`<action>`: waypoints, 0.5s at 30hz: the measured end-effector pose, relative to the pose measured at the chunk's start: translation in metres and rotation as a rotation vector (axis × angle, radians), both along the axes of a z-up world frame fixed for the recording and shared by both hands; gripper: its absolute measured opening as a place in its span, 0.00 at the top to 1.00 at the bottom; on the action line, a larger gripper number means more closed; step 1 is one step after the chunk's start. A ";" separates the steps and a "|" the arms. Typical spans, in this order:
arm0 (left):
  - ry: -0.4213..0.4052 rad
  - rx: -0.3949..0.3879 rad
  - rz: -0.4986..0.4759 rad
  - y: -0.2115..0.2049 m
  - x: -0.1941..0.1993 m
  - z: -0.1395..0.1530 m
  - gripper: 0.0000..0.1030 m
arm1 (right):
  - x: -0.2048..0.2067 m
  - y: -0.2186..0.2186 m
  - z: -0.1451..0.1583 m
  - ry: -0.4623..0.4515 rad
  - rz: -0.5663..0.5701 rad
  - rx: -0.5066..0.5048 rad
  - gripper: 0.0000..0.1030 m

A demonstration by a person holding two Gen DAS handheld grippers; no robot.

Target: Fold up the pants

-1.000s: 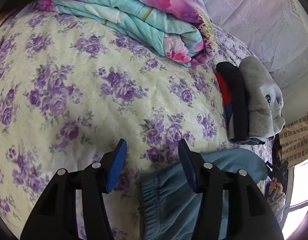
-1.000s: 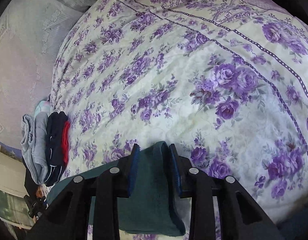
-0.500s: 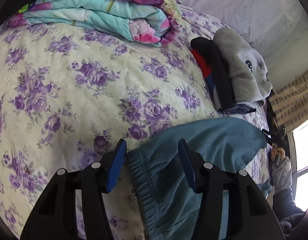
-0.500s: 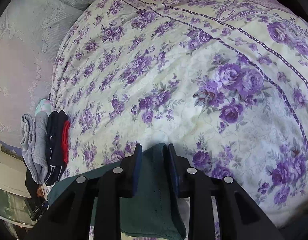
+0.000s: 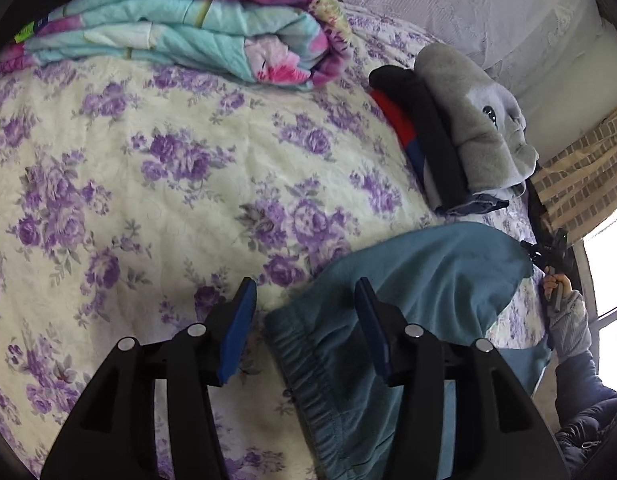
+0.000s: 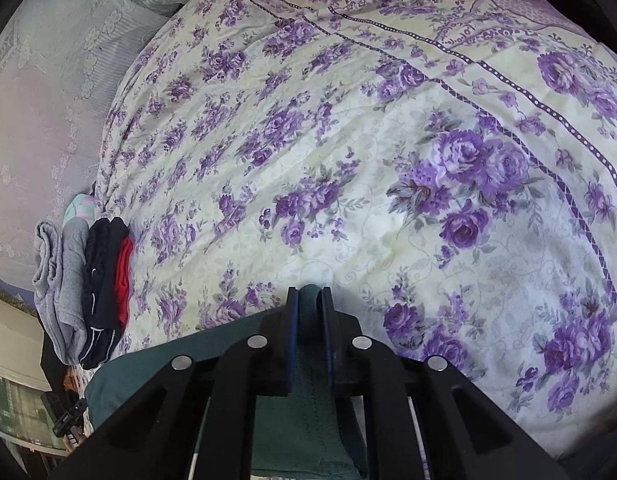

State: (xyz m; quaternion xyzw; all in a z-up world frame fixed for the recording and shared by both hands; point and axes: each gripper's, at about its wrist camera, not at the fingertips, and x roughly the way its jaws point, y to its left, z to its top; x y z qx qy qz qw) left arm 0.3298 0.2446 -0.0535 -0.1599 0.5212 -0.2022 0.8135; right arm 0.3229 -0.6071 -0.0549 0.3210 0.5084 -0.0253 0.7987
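Teal pants [image 5: 408, 280] lie on bed [image 5: 148, 160] with purple-flower cover, near edge, elastic waistband toward left hand-held gripper [image 5: 304, 300]. Left jaws apart, waistband corner between blue pads, no pad pressing cloth. Right hand-held gripper [image 6: 307, 300] has just been closing, now clamped on bunched fold of pants [image 6: 308, 360]. Stack of folded clothes [image 5: 460, 136], grey, black, red, beside pants at bed edge. Folded floral quilt [image 5: 188, 20] farther back. Person's hand [image 5: 556, 284] at right rim, left view.

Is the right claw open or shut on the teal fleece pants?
Shut on them. The right claw has just been closing, and its blue pads now squeeze a fold of the teal fleece pants between them.
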 end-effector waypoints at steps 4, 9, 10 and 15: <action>0.020 -0.132 0.018 0.017 0.000 -0.016 0.52 | -0.001 0.000 -0.001 -0.003 -0.003 0.005 0.90; -0.016 -0.115 0.006 0.008 -0.003 -0.014 0.86 | -0.001 0.001 0.002 -0.010 -0.004 -0.015 0.91; -0.029 -0.111 0.000 0.006 -0.004 -0.012 0.86 | -0.001 0.001 0.003 -0.012 -0.008 -0.016 0.91; -0.122 -0.141 0.062 0.013 -0.016 0.013 0.87 | -0.001 0.002 0.016 -0.041 -0.031 -0.017 0.91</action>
